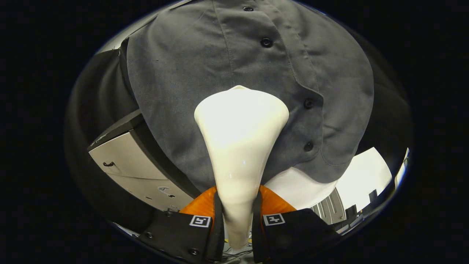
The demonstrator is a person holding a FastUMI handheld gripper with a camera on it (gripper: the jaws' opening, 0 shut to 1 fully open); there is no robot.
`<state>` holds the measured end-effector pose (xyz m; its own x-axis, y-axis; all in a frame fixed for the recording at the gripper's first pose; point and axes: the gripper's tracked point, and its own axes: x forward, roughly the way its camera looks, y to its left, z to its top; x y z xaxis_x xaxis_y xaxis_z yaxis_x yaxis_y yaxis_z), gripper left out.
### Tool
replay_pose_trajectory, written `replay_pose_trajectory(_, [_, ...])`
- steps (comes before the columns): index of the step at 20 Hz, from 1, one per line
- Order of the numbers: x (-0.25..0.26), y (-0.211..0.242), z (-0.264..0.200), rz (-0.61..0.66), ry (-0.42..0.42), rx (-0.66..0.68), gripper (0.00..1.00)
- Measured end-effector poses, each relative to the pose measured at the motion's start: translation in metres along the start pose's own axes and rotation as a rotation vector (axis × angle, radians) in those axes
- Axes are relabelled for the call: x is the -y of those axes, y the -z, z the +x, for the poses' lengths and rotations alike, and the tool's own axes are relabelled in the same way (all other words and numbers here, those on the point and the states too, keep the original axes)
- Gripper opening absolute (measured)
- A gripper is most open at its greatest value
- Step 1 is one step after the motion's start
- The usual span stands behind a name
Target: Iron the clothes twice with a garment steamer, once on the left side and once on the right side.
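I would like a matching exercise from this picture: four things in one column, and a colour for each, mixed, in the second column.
Things:
1. garment steamer, held in the gripper
2. shirt hanging beyond the steamer
3. finger pads
4. shirt buttons

Colours:
a. grey
b. black
c. creamy white
d. orange

Pairs: 1-c, 2-a, 3-d, 4-b

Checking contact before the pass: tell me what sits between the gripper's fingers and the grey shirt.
In the gripper view, the gripper is shut on the white steamer; its wide head lies ahead of the fingers, against the grey shirt.
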<state>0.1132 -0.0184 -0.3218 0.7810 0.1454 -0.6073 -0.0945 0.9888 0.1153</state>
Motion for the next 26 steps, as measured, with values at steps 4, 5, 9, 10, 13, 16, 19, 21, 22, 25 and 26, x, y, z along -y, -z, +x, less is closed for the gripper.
replay_pose_trajectory(4, [-0.004, -0.011, -0.018, 0.022, -0.012, 0.028, 0.38])
replay_pose_trajectory(5, [-0.003, -0.015, -0.025, 0.022, -0.016, 0.036, 0.38])
replay_pose_trajectory(9, [-0.002, -0.040, -0.051, 0.015, -0.033, 0.081, 0.38])
replay_pose_trajectory(10, [-0.001, -0.048, -0.055, 0.014, -0.032, 0.093, 0.38])
replay_pose_trajectory(13, [0.005, -0.069, -0.075, 0.023, -0.029, 0.121, 0.38])
replay_pose_trajectory(16, [0.013, -0.100, -0.099, 0.031, -0.024, 0.162, 0.38])
replay_pose_trajectory(19, [0.018, -0.130, -0.120, 0.011, -0.022, 0.210, 0.38])
replay_pose_trajectory(21, [0.018, -0.152, -0.134, 0.003, -0.025, 0.246, 0.38])
replay_pose_trajectory(22, [0.017, -0.162, -0.140, 0.000, -0.028, 0.260, 0.38])
replay_pose_trajectory(25, [0.020, -0.192, -0.156, -0.013, -0.034, 0.308, 0.38])
replay_pose_trajectory(26, [0.021, -0.202, -0.161, -0.020, -0.035, 0.323, 0.38])
